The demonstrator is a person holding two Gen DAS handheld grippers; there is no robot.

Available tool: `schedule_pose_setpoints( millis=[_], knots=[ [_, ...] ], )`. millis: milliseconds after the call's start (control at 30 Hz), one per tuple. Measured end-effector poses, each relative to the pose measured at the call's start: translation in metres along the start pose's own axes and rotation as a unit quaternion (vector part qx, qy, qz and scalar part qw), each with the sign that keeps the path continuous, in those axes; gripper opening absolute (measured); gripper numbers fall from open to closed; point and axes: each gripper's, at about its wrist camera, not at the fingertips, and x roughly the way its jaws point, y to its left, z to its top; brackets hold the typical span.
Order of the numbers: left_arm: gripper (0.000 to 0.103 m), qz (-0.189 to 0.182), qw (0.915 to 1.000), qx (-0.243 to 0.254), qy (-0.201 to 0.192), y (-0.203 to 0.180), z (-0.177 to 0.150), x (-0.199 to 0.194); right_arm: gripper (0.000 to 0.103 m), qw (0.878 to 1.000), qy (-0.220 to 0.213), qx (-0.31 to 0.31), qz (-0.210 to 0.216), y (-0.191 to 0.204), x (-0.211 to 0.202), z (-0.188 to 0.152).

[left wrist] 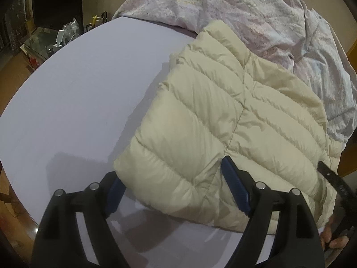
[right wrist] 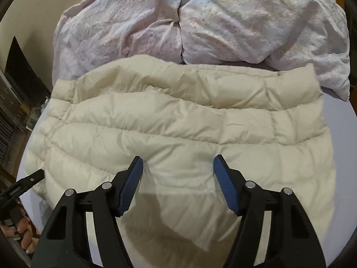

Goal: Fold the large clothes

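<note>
A cream quilted puffer jacket (left wrist: 223, 120) lies folded on a lavender bed sheet (left wrist: 78, 84). My left gripper (left wrist: 171, 169) is open above the jacket's near corner, its blue-padded fingers straddling that corner without closing on it. In the right wrist view the jacket (right wrist: 178, 120) fills the middle of the frame. My right gripper (right wrist: 178, 165) is open just above the jacket's near part, with fabric between the spread fingers but not pinched. The right gripper's tip also shows at the jacket's right edge in the left wrist view (left wrist: 330, 174).
A crumpled pale floral duvet (right wrist: 200, 22) is piled behind the jacket. Bare sheet (right wrist: 343, 156) lies to the jacket's right. A cluttered glass-topped bedside table (left wrist: 44, 42) stands beyond the bed's left edge. A wooden floor (left wrist: 13, 82) runs along the bed.
</note>
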Motion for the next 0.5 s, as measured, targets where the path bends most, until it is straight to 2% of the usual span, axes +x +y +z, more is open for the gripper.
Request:
schedule_pose_setpoints(
  millis=[233, 500],
  knots=[
    [0.081, 0.001, 0.9998, -0.013, -0.013, 0.001, 0.009, 0.001, 0.07, 1.0, 0.017, 0.012, -0.003, -0.003, 0.02, 0.0],
    [0.081, -0.01, 0.9991, -0.033, -0.027, 0.002, 0.019, 0.005, 0.074, 0.999, 0.024, 0.001, -0.027, 0.004, 0.038, -0.005]
  ],
)
